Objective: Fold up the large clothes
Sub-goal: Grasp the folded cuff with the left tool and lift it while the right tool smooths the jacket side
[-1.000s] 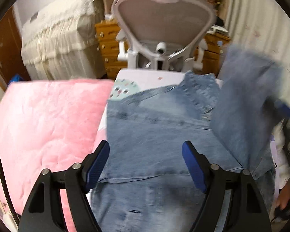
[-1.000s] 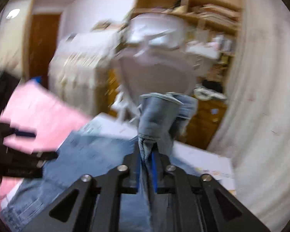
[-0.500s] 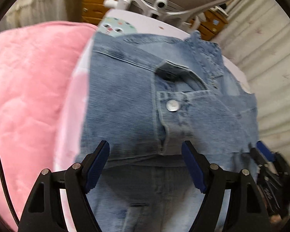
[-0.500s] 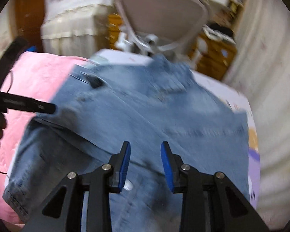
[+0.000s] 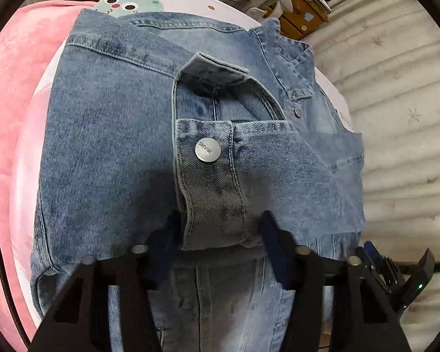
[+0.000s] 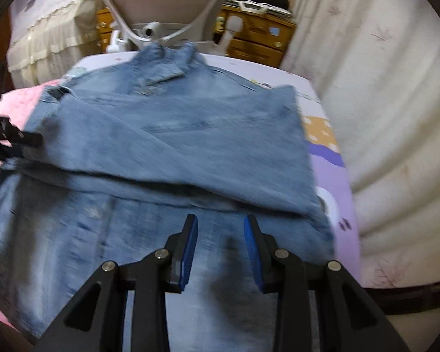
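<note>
Two grippers hang over one denim jacket (image 5: 108, 135) spread on a table (image 6: 331, 158): the left gripper (image 5: 220, 234) is closing around the buttoned sleeve cuff (image 5: 211, 182), the right gripper (image 6: 221, 240) is partly open and empty above the jacket's near half; one chair (image 6: 164, 0) stands beyond.

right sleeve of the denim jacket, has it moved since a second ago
Yes. The right sleeve, then hanging before the chair, now lies folded across the jacket, released.

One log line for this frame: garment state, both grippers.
denim jacket: flat, sleeves folded across | left gripper: closing around sleeve cuff | right gripper: open, empty, above lower jacket
</note>
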{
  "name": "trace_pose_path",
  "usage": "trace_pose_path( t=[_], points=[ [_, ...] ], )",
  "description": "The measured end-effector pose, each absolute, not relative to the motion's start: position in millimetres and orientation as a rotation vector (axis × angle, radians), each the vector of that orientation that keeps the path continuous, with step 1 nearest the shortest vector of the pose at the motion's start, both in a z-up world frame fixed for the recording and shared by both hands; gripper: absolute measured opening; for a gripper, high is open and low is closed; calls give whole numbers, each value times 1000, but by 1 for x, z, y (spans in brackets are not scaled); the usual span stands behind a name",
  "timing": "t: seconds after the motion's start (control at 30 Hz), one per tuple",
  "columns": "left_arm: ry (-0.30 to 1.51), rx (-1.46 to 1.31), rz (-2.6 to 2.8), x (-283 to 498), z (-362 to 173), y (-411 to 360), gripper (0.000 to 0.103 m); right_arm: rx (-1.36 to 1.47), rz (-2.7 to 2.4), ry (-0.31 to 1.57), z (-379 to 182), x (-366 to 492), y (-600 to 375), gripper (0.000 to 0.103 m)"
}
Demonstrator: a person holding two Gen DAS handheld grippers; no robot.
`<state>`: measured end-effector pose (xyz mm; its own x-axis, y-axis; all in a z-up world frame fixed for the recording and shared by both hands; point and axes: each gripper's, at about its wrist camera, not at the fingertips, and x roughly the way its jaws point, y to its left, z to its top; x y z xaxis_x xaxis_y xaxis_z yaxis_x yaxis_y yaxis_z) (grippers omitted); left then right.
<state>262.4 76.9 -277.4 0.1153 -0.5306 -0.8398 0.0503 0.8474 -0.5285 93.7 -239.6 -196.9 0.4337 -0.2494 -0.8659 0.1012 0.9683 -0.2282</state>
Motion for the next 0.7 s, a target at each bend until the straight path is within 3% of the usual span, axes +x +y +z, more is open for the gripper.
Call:
trace_pose_path(
  t=[0.1, 0.13, 0.47, 0.7],
  points=[
    [1420, -448, -435, 265, -275, 76, 35, -185, -277, 1098, -203, 87, -261, 38],
    [1422, -449, -430, 264, -273, 76, 26, -217, -298, 1097, -207, 86, -269, 38],
    [1350, -436, -388, 255, -226, 71, 23, -565, -240, 1043, -250, 106, -275, 38],
    [1208, -398, -418, 267, -167, 46, 23, -566, -228, 1018, -248, 119, -290, 38]
  ],
)
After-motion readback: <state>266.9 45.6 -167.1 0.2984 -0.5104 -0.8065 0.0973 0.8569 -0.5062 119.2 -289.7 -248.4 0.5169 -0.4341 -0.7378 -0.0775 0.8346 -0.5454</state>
